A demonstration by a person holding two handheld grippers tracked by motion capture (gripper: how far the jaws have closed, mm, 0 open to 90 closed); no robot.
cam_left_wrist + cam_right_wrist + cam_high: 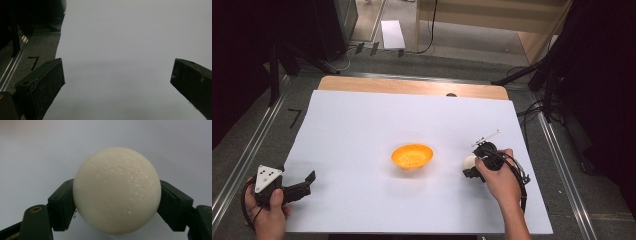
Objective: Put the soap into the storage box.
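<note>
An orange bowl (412, 155) sits near the middle of the white sheet (362, 125). To its right, a cream-white ball (469, 162) is held between the jaws of my right gripper (472, 166). In the right gripper view the ball (116, 190) bulges large between both black pads (61, 203), pressed on each side. My left gripper (308, 181) rests at the sheet's front left corner, its jaws wide apart. In the left gripper view the space at my left gripper (117, 80) holds nothing but white sheet.
The white sheet covers a wooden table (412, 86) whose far edge shows bare. Metal rails (242, 155) run along both sides on the grey floor. Dark stands and cables (532, 80) crowd the back right.
</note>
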